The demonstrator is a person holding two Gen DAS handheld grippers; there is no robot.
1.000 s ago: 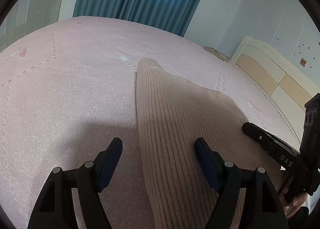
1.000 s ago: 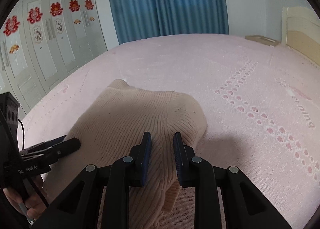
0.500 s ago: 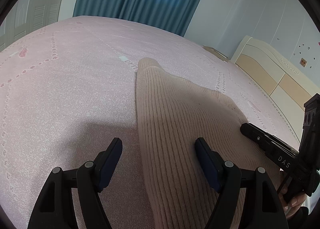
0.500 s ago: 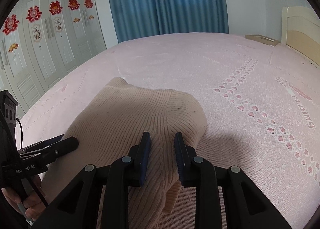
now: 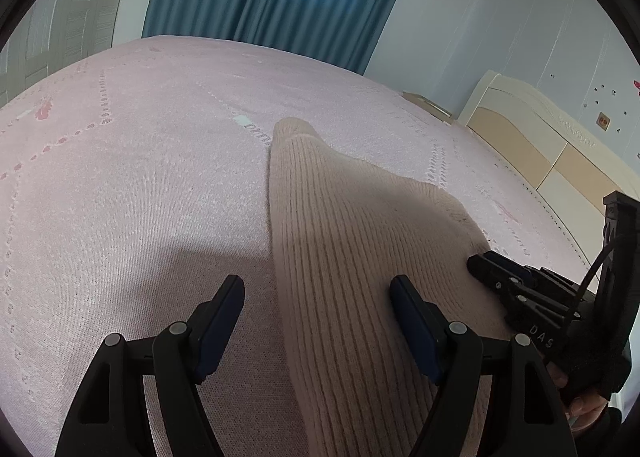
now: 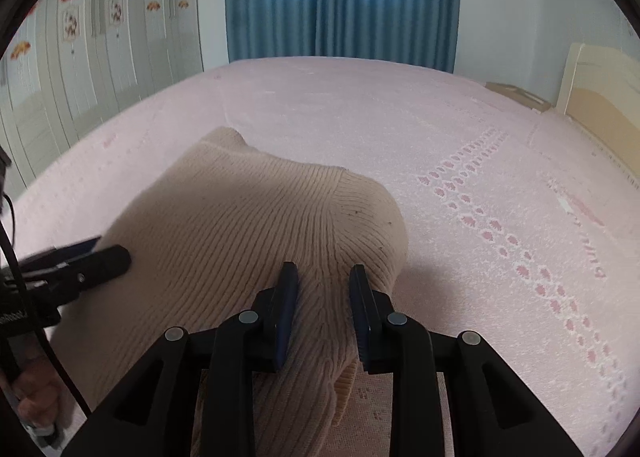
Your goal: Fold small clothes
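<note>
right wrist: claw (image 6: 323, 293) slightly rolled since

Even, soft daylight is being thrown over the bedspread (image 5: 140, 185); no glare is being seen. Soft grey shadows are being cast just ahead of both grippers. Edges are being bent by fisheye distortion and blacked out at the corners. The right view is being slightly blurred.

Wide bed (image 5: 132, 185) under a pale pink cover patterned with rows of small darker pink prints, cream ribbed knit garment (image 6: 240, 225) lying rumpled on it
</note>
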